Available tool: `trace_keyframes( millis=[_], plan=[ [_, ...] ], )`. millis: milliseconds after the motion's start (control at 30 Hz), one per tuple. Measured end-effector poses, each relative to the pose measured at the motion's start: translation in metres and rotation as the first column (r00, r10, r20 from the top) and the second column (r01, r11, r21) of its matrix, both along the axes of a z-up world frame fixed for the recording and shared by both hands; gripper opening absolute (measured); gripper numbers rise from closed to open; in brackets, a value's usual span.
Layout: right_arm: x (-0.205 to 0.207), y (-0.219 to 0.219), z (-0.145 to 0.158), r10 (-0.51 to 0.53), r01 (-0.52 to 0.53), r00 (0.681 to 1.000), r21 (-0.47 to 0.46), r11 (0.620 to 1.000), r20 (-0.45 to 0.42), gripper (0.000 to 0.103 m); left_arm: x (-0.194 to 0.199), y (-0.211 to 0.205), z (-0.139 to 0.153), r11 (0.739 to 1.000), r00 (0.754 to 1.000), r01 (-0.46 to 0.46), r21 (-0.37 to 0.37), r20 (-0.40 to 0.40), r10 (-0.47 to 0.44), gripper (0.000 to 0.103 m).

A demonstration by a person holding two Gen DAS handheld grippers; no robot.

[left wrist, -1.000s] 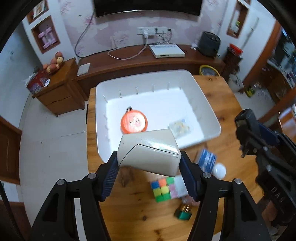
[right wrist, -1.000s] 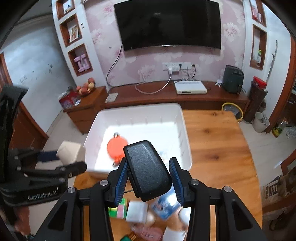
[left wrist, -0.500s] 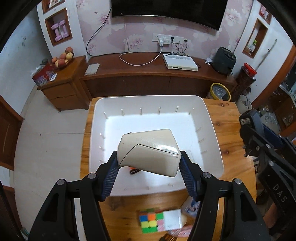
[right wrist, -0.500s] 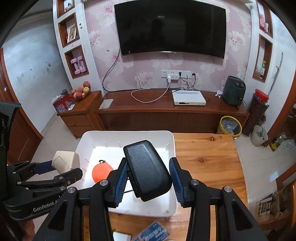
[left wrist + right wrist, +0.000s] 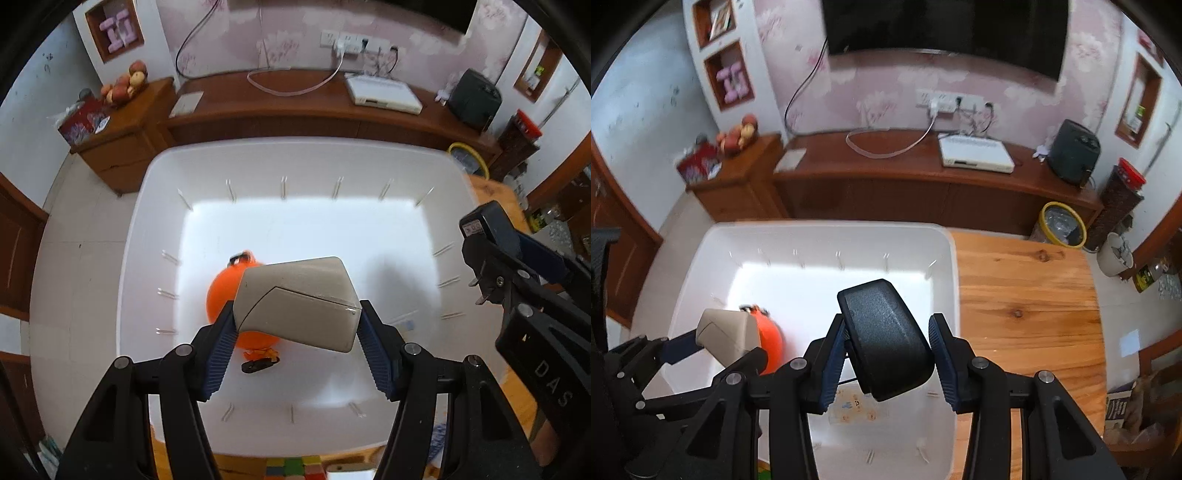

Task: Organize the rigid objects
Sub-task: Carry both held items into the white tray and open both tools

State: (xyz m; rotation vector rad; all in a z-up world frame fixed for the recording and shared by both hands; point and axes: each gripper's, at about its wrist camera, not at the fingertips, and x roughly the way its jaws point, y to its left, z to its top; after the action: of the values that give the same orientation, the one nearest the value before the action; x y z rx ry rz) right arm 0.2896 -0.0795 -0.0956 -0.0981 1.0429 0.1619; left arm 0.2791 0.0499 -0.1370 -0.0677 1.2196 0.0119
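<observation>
My left gripper [image 5: 297, 325] is shut on a beige angular box [image 5: 299, 301] and holds it above the white bin [image 5: 295, 151]. It also shows in the right wrist view [image 5: 727, 334]. My right gripper [image 5: 888, 350] is shut on a black charger block [image 5: 886, 332], over the bin's right part [image 5: 945, 243]; its end with metal prongs shows in the left wrist view [image 5: 487, 229]. In the bin lie an orange round ornament [image 5: 218, 295] and a small clear packet [image 5: 849, 406].
The bin sits on a wooden table [image 5: 1027, 302]. A colourful cube [image 5: 293, 467] lies at the table's near edge. Behind stand a wooden TV bench [image 5: 923, 166], a side cabinet with fruit [image 5: 735, 177] and a yellow-rimmed bin [image 5: 1063, 223].
Both grippers have moved forward over the bin with their objects. The loose items on the near table have dropped out of view; the ornament now lies under the beige box.
</observation>
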Motion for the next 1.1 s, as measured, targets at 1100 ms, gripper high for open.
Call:
trace_keyframes(
  millis=[1100],
  plan=[
    [0.022,0.01,-0.065,0.044,-0.034,0.971,0.046,0.998,-0.234,0.056,-0.022,-0.007,-0.024,0.997,0.996,0.073,-0.001,-0.049,-0.072,0.094]
  ],
)
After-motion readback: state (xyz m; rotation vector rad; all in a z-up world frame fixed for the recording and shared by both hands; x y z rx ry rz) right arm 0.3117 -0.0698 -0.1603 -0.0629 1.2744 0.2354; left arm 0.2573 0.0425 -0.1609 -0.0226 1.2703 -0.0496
